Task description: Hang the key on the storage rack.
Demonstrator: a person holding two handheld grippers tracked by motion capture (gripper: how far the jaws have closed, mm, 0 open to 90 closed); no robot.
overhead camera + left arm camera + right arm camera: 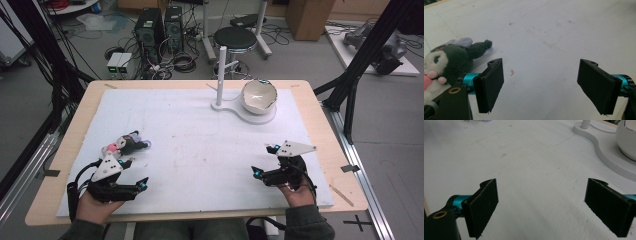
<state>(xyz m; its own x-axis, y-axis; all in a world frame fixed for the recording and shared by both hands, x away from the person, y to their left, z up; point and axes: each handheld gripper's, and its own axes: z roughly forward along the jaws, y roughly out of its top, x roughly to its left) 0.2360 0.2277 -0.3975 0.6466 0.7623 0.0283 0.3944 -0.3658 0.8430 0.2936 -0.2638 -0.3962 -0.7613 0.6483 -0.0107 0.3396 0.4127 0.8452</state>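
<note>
Left gripper point(134, 174) rests with jaws spread wide and empty, the plush toy point(123, 144) lying just beyond it on the table point(200, 150). Bowl point(258, 96) sits on its stand at the far side. Right gripper point(265, 160) gapes empty too. Seemingly nothing begun.

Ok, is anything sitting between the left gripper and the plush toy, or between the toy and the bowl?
Nothing visible does. The plush toy lies just ahead of the open left gripper, with bare white mat between them. From the toy to the bowl the mat is bare too; the white post stands beside the bowl, to its left.
</note>
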